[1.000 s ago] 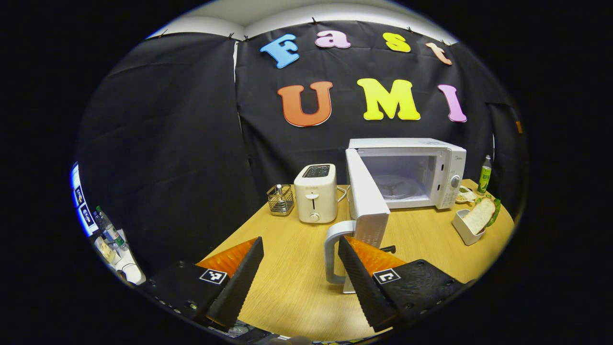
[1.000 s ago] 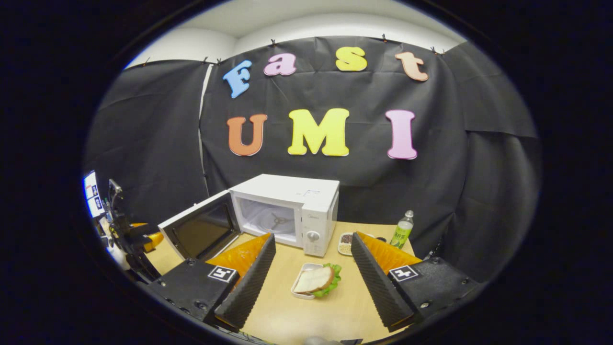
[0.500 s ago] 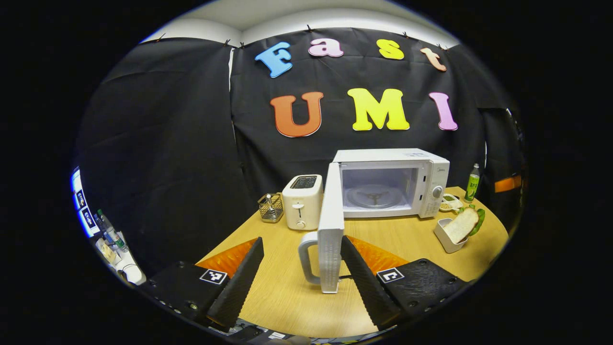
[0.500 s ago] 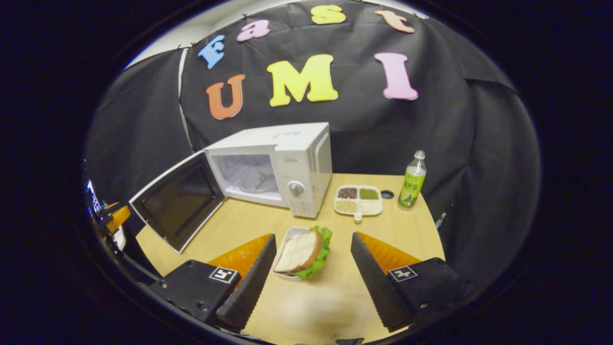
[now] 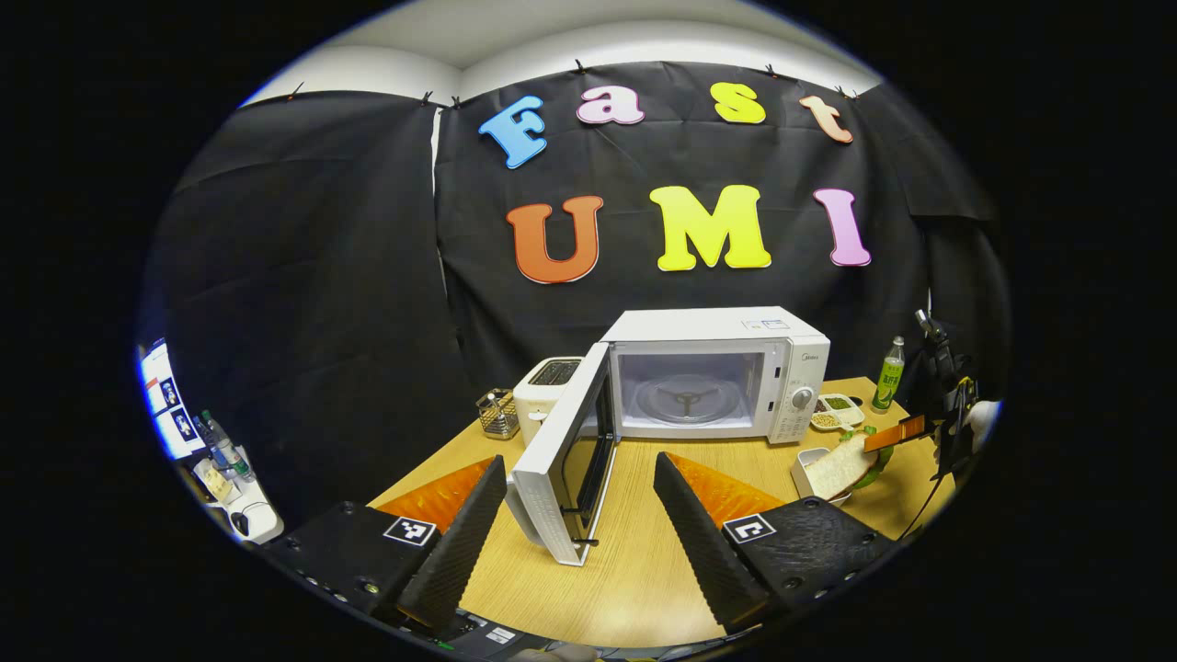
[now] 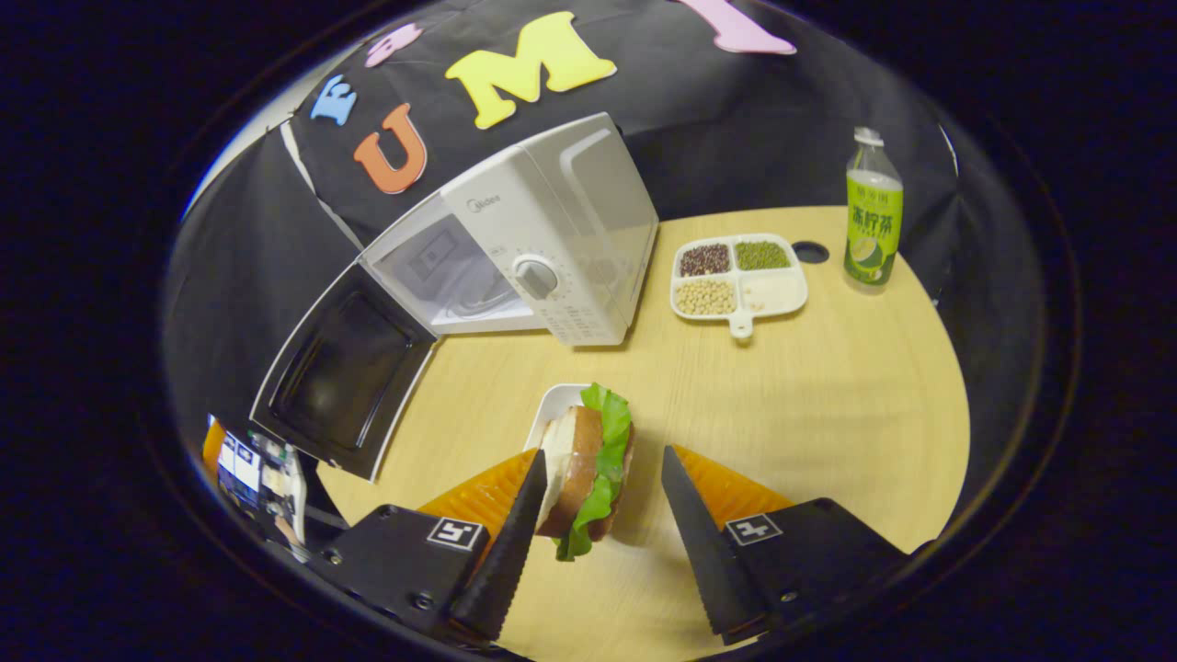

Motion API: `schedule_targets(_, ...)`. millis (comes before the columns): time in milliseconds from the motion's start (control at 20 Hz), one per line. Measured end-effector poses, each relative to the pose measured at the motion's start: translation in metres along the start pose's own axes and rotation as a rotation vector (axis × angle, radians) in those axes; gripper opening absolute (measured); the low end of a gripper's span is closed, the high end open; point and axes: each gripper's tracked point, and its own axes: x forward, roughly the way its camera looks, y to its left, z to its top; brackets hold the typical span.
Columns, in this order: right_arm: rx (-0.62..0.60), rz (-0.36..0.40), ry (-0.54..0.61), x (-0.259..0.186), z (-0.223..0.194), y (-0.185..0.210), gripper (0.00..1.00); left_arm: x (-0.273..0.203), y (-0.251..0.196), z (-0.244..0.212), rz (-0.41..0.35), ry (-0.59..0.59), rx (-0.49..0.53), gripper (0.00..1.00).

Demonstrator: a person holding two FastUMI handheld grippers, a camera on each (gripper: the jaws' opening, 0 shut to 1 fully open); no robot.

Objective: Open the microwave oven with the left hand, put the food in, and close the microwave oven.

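With the microwave (image 5: 708, 382) door (image 5: 561, 478) swung wide, the spread, empty right claw (image 6: 598, 542) brackets the sandwich (image 6: 588, 464), needing only a pinch, while the left claw (image 5: 579, 533) sits spread and idle.

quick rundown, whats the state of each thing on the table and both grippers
microwave door: swung wide open
microwave: cavity empty
sandwich: in its white dish, between the fingers, not gripped
right gripper: open
left gripper: open, holding nothing
green bottle: upright, capped
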Motion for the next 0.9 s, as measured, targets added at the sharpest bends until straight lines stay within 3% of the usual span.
schedule_targets(150, 0.102, 0.09, 0.067, 0.01, 0.002, 0.004, 0.61, -0.007, -0.018, 0.009, 0.031, 0.002, 0.015, 0.97)
schedule_targets(350, 0.186, 0.143, 0.115, 0.012, 0.002, 0.01, 0.36, -0.011, -0.035, 0.018, 0.037, 0.007, 0.018, 0.97)
schedule_targets(600, 0.202, 0.15, 0.108, 0.008, 0.007, 0.019, 0.31, -0.009, -0.037, 0.028, 0.017, -0.016, 0.021, 0.96)
schedule_targets(650, 0.193, 0.149, 0.096, 0.003, 0.01, 0.025, 0.39, -0.006, -0.034, 0.029, 0.008, -0.021, 0.021, 0.97)
schedule_targets(800, 0.167, 0.157, 0.022, -0.014, 0.029, 0.047, 0.37, 0.002, -0.024, 0.032, -0.03, -0.038, 0.023, 0.97)
schedule_targets(850, 0.182, 0.16, -0.005, -0.018, 0.035, 0.059, 0.29, 0.004, -0.02, 0.032, -0.048, -0.039, 0.022, 0.97)
schedule_targets(900, 0.196, 0.17, -0.036, -0.022, 0.043, 0.073, 0.28, 0.006, -0.013, 0.032, -0.059, -0.037, 0.023, 0.97)
